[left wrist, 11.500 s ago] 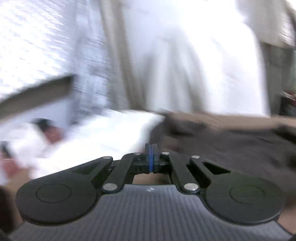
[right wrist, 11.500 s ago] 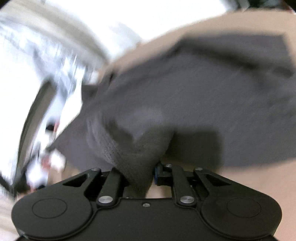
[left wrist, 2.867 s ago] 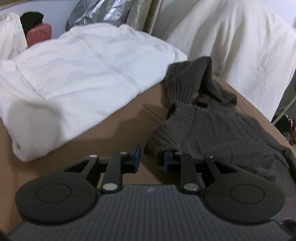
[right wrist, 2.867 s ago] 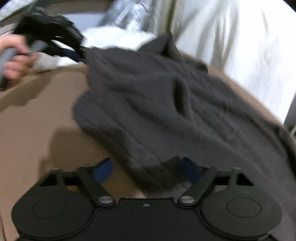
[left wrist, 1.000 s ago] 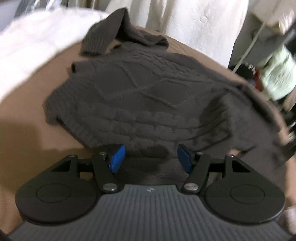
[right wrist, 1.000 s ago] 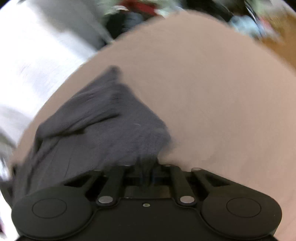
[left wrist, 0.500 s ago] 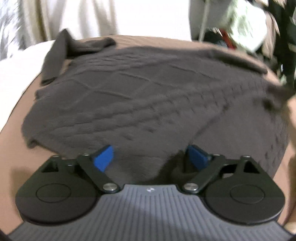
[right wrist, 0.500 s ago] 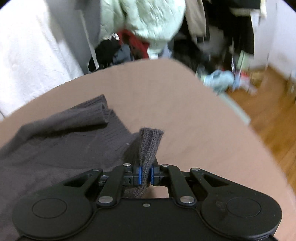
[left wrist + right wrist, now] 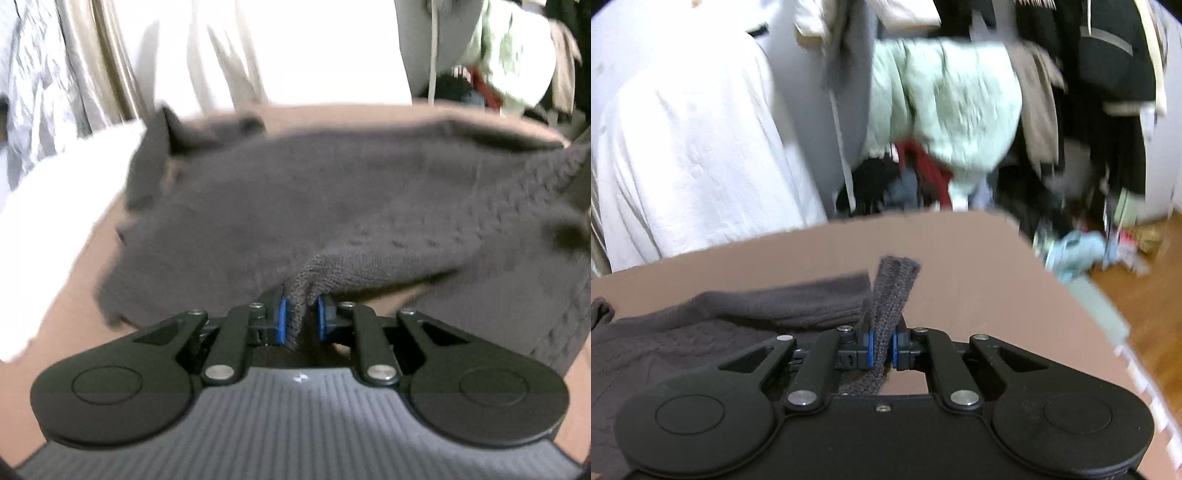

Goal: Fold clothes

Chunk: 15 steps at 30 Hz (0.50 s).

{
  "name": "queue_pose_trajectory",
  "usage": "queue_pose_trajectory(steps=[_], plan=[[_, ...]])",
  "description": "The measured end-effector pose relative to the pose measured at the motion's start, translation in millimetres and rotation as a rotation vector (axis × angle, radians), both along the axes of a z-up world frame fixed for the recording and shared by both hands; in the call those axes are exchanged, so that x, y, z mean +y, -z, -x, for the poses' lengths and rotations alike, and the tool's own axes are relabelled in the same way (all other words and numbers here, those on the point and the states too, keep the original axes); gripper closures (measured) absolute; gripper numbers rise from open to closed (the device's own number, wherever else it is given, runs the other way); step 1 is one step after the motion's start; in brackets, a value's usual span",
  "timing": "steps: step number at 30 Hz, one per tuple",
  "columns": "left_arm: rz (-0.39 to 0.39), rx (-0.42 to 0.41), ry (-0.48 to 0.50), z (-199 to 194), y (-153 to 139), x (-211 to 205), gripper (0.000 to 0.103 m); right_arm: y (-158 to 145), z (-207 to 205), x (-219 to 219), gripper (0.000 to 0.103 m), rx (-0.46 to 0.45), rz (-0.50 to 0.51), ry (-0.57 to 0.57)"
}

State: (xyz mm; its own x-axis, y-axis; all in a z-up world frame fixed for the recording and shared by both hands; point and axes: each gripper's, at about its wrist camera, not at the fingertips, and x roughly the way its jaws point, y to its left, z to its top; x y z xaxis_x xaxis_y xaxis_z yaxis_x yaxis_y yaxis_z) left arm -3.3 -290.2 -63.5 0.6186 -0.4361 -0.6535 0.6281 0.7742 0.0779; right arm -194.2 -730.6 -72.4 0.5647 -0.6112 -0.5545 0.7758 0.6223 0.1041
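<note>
A dark grey cable-knit sweater (image 9: 332, 206) lies spread on a brown bed surface (image 9: 74, 295). My left gripper (image 9: 300, 320) is shut on a bunched fold of the sweater's near hem and lifts it a little. In the right wrist view my right gripper (image 9: 882, 350) is shut on a ribbed edge of the same sweater (image 9: 894, 291), which stands up between the blue pads. The rest of the sweater (image 9: 701, 325) lies to its left, with a sleeve stretched along the bed.
A white garment (image 9: 55, 192) lies on the bed at the left. White cloth (image 9: 690, 147) hangs behind the bed. A cluttered rack of clothes (image 9: 960, 110) stands beyond the bed edge (image 9: 1071, 295), with wooden floor (image 9: 1145, 306) at the right.
My left gripper has shut on the sweater's near hem; half a second ago it was open over it. My right gripper stays shut on the ribbed edge and has tilted up.
</note>
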Motion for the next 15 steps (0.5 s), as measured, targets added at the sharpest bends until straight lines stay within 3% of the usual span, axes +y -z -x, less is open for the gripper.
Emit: queue_pose_trajectory(steps=[2, 4, 7, 12, 13, 15], plan=[[0.054, -0.005, -0.018, 5.0, -24.9, 16.4, 0.088, -25.0, 10.2, 5.2, 0.094, -0.046, 0.007, -0.033], [0.096, 0.041, -0.039, 11.4, -38.3, 32.6, 0.089, -41.7, 20.0, 13.0, 0.094, -0.048, 0.042, -0.059], [0.095, 0.111, -0.031, 28.8, -28.4, 46.6, 0.088, -27.8, 24.4, 18.1, 0.094, 0.137, 0.101, -0.016], [-0.017, 0.215, -0.031, 38.2, 32.9, 34.2, 0.088, 24.1, 20.6, -35.2, 0.094, 0.242, -0.119, 0.059], [-0.032, 0.234, -0.036, 38.1, 40.2, 31.0, 0.088, 26.8, 20.3, -44.8, 0.094, 0.21, -0.171, 0.076], [-0.026, 0.215, -0.034, 40.6, 33.2, 32.8, 0.089, 14.4, 28.0, -42.4, 0.094, 0.139, -0.173, 0.061]])
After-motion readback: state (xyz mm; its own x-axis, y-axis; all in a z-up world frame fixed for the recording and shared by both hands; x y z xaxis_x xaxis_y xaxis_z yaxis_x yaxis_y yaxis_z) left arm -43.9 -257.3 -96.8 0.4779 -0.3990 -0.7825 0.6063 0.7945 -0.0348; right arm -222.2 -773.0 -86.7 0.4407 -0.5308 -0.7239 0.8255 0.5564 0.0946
